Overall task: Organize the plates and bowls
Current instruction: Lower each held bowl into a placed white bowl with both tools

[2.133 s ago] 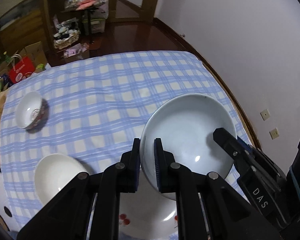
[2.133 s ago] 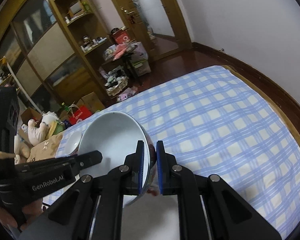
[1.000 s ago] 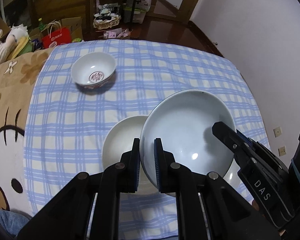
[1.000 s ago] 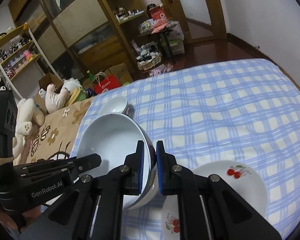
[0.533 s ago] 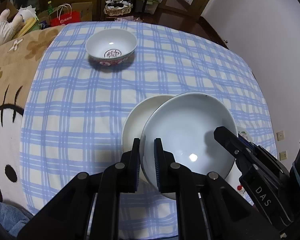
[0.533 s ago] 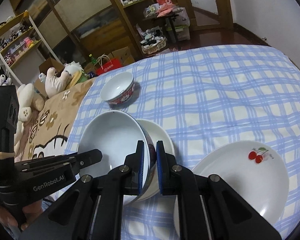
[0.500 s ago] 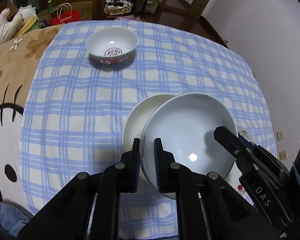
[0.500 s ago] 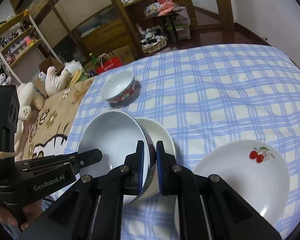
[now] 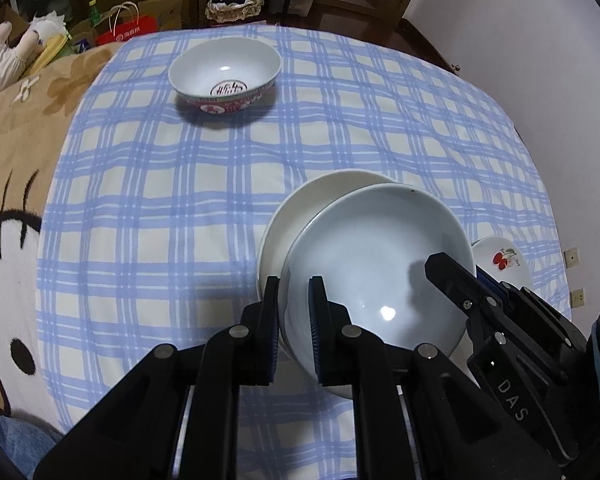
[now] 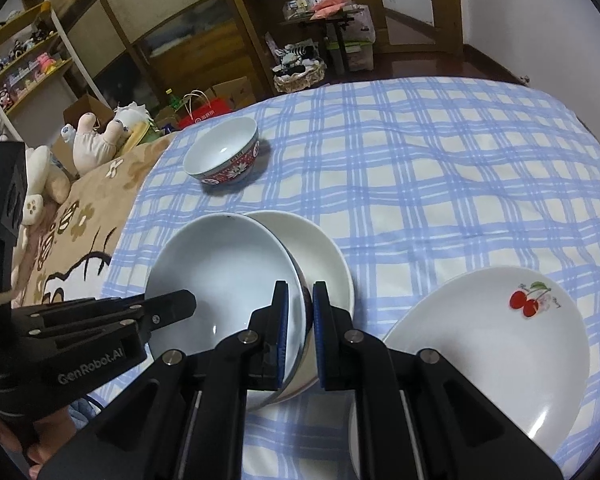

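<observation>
1. Gripping opposite sides of one rim, the left gripper [image 9: 293,320] and right gripper [image 10: 300,320] each pinch the large pale blue-white ceramic bowl [image 9: 376,272], with one finger inside and one outside.
2. That bowl hangs tilted over a wide cream-white shallow bowl [image 10: 320,248] on the blue-and-white checked cloth [image 9: 160,200]; whether they touch is unclear.
3. Judging progress: nesting looks under way but not finished, as the held bowl sits off-centre over the lower one.
4. Left to gather: a small white bowl with a red patterned outside [image 9: 224,74] stands well apart at the far side, and a white plate with a cherry print [image 10: 500,340] lies just beside the right gripper.
5. Nothing blocks the lowering path; a brown cartoon blanket [image 9: 16,152] borders the cloth on the left.
</observation>
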Tool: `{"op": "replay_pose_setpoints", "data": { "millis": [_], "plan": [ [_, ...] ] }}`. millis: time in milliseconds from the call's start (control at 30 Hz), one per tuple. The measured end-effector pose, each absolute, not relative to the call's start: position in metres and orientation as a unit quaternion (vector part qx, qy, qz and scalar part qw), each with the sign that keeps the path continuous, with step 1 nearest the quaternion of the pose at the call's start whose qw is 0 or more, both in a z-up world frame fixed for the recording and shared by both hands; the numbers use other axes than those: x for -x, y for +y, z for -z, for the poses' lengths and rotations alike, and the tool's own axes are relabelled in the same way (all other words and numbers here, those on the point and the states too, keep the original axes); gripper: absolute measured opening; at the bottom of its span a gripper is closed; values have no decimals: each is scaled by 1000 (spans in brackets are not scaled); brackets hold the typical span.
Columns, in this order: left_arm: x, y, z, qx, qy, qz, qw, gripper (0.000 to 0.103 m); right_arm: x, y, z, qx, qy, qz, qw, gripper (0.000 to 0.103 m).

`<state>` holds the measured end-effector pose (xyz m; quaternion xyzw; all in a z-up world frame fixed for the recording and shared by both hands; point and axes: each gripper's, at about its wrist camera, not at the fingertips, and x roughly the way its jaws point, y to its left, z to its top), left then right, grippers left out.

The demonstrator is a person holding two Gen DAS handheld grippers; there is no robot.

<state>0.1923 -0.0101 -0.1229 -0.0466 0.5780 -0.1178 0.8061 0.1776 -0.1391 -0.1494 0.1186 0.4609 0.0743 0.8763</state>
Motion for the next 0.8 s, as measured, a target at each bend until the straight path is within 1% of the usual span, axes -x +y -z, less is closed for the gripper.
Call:
{"op": "replay_pose_setpoints", "data": {
  "millis": [133,300,567,633,800],
  "plan": [
    [-194,-12,130,43,585,117,802,12,-180,-144,157,-135,466,-77,871,13],
    [-200,-17,135,34,585,114,802,12,-180,-143,165,-128,474,-70,868,13],
    [-203,-16,135,40,587,115,800,13,-180,-141,165,-122,471,-65,871,13],
    [-203,-17,135,34,588,114,800,15,-180,-141,165,-120,473,-65,870,13],
    [-202,-20,134,17,590,114,799,15,-180,-139,165,-113,477,-62,870,13]
  ]
}}
